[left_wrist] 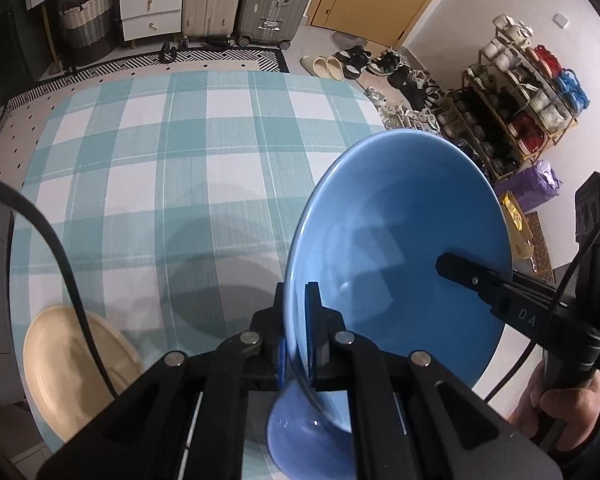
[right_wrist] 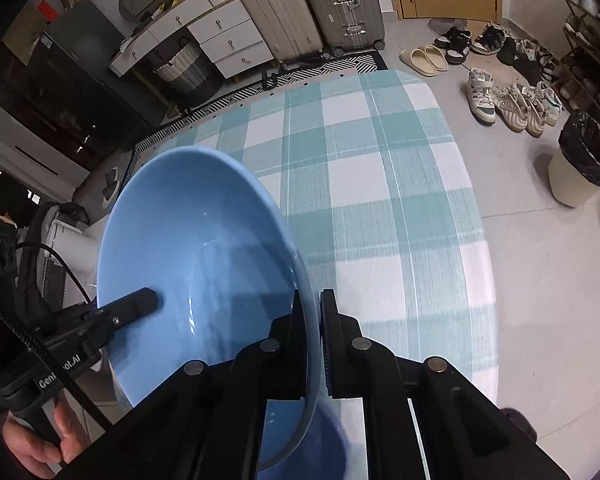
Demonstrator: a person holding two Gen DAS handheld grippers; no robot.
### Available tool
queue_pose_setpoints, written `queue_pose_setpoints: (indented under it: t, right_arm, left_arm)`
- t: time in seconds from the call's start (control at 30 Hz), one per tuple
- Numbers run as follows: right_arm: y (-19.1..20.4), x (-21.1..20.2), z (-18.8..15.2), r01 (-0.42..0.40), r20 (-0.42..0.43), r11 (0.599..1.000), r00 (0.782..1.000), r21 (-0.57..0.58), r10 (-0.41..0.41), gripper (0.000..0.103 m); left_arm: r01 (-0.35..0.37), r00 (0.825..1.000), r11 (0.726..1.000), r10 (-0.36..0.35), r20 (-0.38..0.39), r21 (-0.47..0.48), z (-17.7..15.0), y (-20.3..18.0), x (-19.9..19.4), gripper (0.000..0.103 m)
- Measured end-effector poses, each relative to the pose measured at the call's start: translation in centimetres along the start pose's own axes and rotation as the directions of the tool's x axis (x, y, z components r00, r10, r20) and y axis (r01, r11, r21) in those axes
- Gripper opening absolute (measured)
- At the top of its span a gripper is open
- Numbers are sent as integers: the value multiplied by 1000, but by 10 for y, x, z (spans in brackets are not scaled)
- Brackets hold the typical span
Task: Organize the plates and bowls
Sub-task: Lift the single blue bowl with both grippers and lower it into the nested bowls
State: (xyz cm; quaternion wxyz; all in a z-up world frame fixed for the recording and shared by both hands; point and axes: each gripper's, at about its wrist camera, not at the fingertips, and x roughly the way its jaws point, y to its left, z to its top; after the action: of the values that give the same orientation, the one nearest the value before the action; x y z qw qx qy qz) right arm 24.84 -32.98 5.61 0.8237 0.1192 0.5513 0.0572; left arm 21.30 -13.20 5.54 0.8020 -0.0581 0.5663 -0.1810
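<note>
The blue bowl (left_wrist: 400, 240) is up off the checked tablecloth (left_wrist: 160, 168), carried between my two tongs above the near right part of the table. It looks like glazed ceramic: stiff, fairly heavy for its size, glossy and so probably slippery, and I judge it would chip or break if it dropped. The thin rim is the only place to take hold, and two grips on opposite sides seem wise for a wide bowl like this. My left tongs (left_wrist: 296, 312) are closed hard on the left edge of the rim, one finger inside and one outside. My right tongs (right_wrist: 312, 320) are clamped the same way on the right edge. A cream plate (left_wrist: 72, 372) lies on the cloth at the near left, well apart from the bowl
</note>
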Motion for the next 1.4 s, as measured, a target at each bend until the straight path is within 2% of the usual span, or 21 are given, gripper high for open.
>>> queue_pose_setpoints:
  t: [0.17,0.27,0.4,0.67,0.77,0.93,1.17,1.4]
  right_arm:
    - [4,-12,-33,3,-13,1000,1000,1,-3,7]
    - [0,-16,-53,-32,-17,999,999,29,33,7]
    - [-1,-19,-76,-40,-14,998,999,39,41,7]
    - [-11,-3,-112,-42,-40,997,998,67,44,7]
    - [-14,5,-120,-38,-43,997,998,68,41,7]
    - [-13,15,-128,-21,-28,999,999,48,22,7]
    - [-8,21,-136,5,13,1000,1000,-12,-4,7]
    - [-5,24,-139,39,24,998,999,-59,-38,7]
  left_arm:
    - [6,1000,1000,-6,-11,-4,-26,-3,-9,4]
    - [2,1000,1000,-2,13,-6,-44,-5,-17,4]
    - [-1,1000,1000,1,12,-8,-70,-5,-19,4]
    - [-4,1000,1000,4,-27,-19,-104,-4,-2,4]
    - [-68,998,997,68,5,25,-115,-13,1,5]
    - [-119,992,991,116,59,58,-124,-20,2,9]
    - [-174,983,981,168,77,83,-133,-18,11,10]
    - [-267,963,949,258,78,166,-143,-25,26,13]
